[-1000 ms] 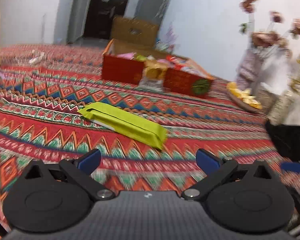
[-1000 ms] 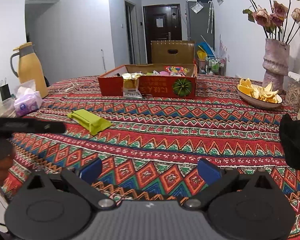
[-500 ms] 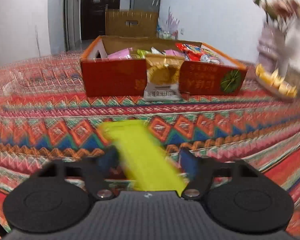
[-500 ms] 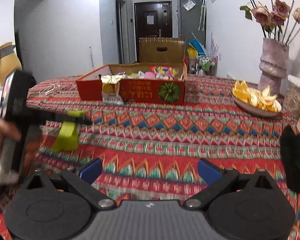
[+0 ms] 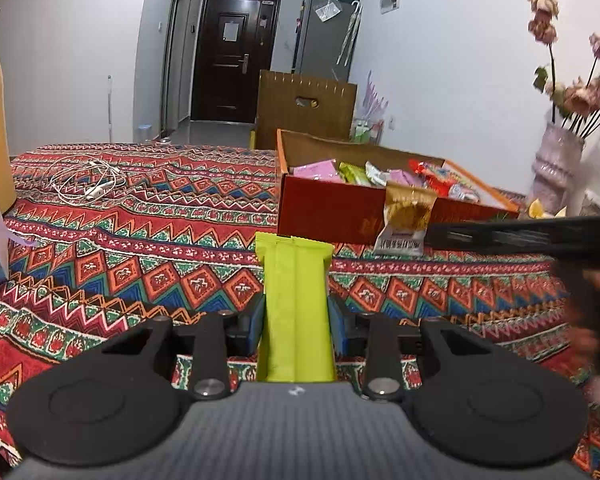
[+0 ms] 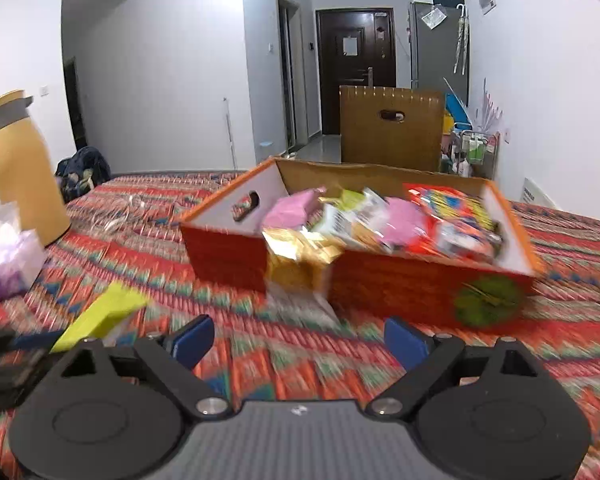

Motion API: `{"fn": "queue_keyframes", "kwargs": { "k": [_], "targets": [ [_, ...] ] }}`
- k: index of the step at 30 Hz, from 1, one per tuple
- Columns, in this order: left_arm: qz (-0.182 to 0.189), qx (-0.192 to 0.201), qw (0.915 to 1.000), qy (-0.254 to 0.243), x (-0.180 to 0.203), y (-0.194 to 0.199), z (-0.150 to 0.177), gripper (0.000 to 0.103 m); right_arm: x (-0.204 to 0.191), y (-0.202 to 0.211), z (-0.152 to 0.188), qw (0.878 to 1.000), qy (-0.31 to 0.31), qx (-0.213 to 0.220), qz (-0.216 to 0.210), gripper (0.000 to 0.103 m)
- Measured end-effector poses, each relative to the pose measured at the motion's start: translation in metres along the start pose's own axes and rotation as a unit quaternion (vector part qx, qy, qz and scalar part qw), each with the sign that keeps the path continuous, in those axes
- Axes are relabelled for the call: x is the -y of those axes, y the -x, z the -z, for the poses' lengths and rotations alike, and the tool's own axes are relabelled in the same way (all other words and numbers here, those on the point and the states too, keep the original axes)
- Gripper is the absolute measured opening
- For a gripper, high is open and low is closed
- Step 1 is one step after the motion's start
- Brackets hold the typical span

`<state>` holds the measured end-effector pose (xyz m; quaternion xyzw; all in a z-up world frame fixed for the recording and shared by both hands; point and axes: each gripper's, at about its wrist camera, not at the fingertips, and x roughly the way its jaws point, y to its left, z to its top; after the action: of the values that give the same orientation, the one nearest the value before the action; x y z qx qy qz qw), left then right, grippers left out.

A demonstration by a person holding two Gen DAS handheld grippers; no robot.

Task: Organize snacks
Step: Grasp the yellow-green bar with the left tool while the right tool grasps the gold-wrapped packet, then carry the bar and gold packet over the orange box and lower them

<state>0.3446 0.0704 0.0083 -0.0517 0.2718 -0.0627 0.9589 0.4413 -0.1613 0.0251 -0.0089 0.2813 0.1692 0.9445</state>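
My left gripper (image 5: 296, 326) is shut on a lime-green snack bar (image 5: 296, 300), held lengthwise above the patterned tablecloth; the bar also shows at lower left in the right wrist view (image 6: 100, 316). The red cardboard box (image 5: 324, 212) of mixed snacks stands ahead to the right. A gold snack packet (image 5: 406, 224) leans on the box's front wall. My right gripper (image 6: 296, 340) is open and empty, just short of that gold packet (image 6: 296, 268) and the box (image 6: 400, 284). The right gripper's dark body (image 5: 540, 236) crosses the left wrist view.
A yellow thermos (image 6: 24, 176) and a plastic bag (image 6: 4, 260) stand at the left. White earphone cable (image 5: 88, 180) lies on the cloth. A vase of dried flowers (image 5: 556, 164) stands at the right. A wooden chair back (image 6: 392, 128) is behind the box.
My left gripper closed on the green bar and lifted it off the cloth. My right gripper moved forward and left, close to the gold packet and the box.
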Motion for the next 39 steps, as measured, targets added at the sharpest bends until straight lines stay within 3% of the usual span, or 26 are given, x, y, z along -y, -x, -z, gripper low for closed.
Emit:
{"fn": "queue_keyframes", "kwargs": {
  "k": [4,8,9,11,13,20,29,34,39],
  "targets": [
    [0.003,0.0,0.9998,0.017,-0.006,0.0,-0.001,0.034,-0.02,-0.049,-0.007,0.998,-0.023,0.013,0.06,0.086],
    [0.001,-0.004,0.9997,0.023,-0.009,-0.003,0.001,0.034,-0.029,-0.069,-0.009,0.993,-0.049,0.025,0.107,0.074],
    [0.005,-0.002,0.9997,0.025,-0.009,-0.002,0.002,0.034,-0.03,-0.07,-0.007,0.992,-0.053,0.025,0.113,0.06],
    [0.008,-0.001,0.9997,0.023,-0.009,-0.002,0.002,0.034,-0.028,-0.072,-0.004,0.993,-0.061,0.012,0.103,0.041],
    [0.005,-0.004,0.9998,0.02,-0.006,-0.003,0.004,0.034,-0.023,-0.062,0.002,0.993,-0.068,0.011,0.093,0.04],
    [0.005,0.0,0.9999,-0.011,0.025,0.024,0.011,0.034,-0.001,0.041,0.042,0.994,-0.092,0.024,0.055,0.04],
    [0.108,-0.008,0.9917,-0.069,0.123,0.093,0.049,0.034,0.021,0.198,0.13,0.995,-0.058,-0.034,0.07,0.04],
    [0.104,0.002,0.9899,-0.097,0.15,0.107,0.048,0.034,0.033,0.239,0.153,0.995,-0.072,-0.015,0.073,0.04],
    [0.088,0.01,0.9903,-0.107,0.157,0.114,0.045,0.034,0.041,0.245,0.155,0.995,-0.081,0.001,0.065,0.04]
  ]
}}
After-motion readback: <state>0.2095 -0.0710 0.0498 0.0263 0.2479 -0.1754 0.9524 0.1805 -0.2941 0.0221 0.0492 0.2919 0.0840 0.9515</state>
